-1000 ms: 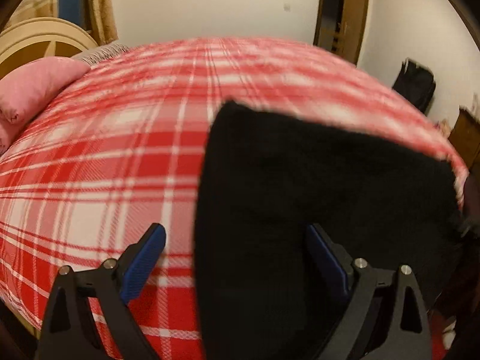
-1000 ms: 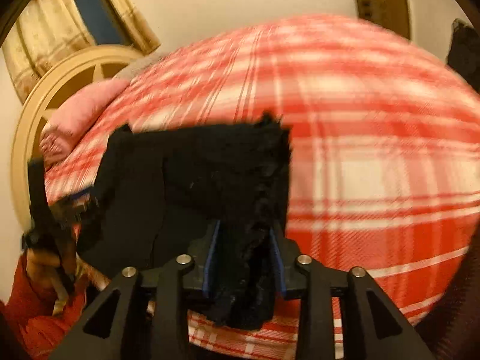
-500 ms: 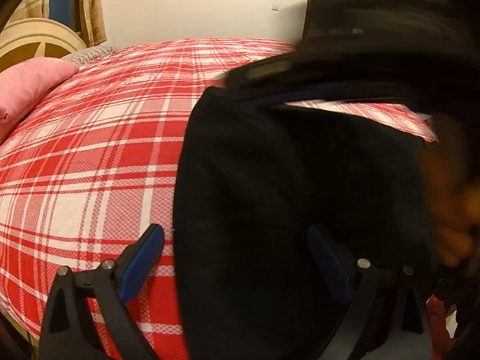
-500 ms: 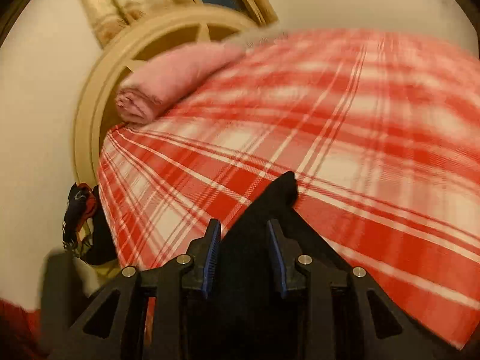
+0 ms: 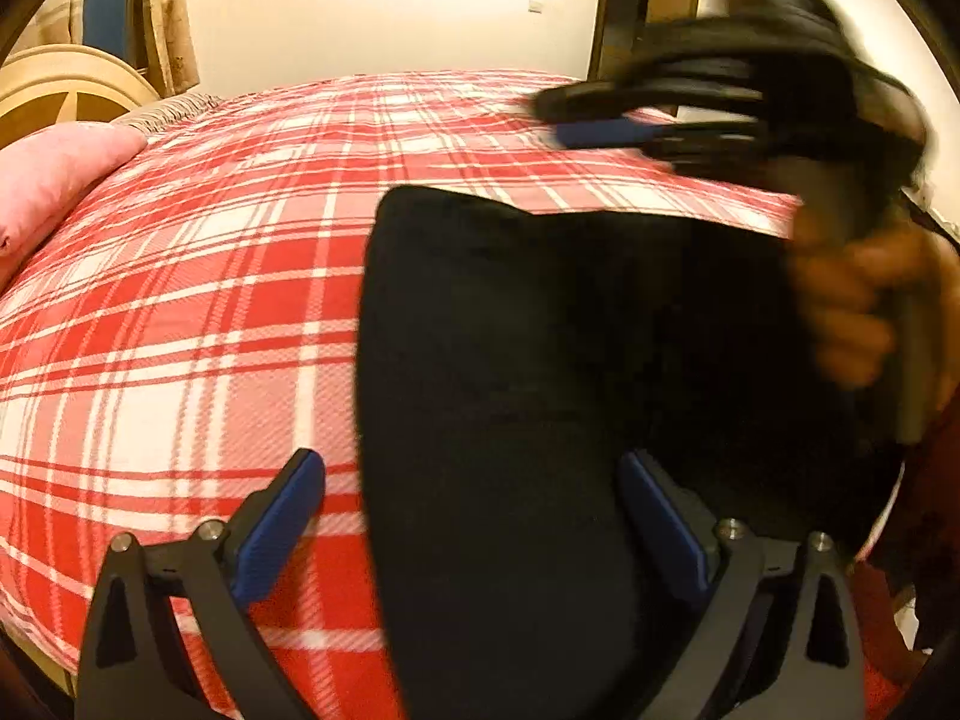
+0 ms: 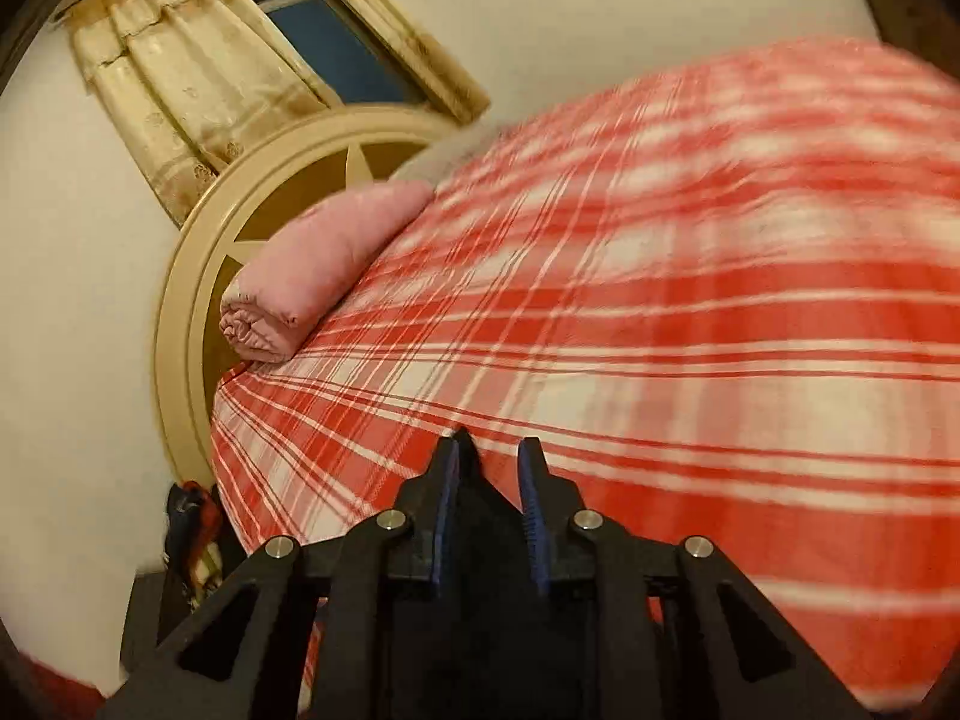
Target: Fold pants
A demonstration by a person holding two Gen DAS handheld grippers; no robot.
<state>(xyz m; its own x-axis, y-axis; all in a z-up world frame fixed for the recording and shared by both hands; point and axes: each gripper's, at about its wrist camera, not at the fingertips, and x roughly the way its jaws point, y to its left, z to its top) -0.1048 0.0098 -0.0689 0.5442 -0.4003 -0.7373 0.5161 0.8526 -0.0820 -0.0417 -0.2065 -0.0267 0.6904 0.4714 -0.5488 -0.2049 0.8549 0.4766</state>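
On a plaid bed (image 5: 180,312), black pants (image 5: 540,360) lie folded at the near edge. The left gripper (image 5: 468,516) hovers, jaws spread wide; the right gripper (image 6: 489,468) pinches a cloth corner. Pulling too hard could undo the fold.

Right gripper (image 5: 660,120) motion-blurred in left view; hand (image 5: 864,300) behind it smeared. Pants (image 5: 540,390) cut off at bottom edge. Bed (image 6: 750,240) plaid blurred in right view. Pants tip between right jaws, grip unclear.
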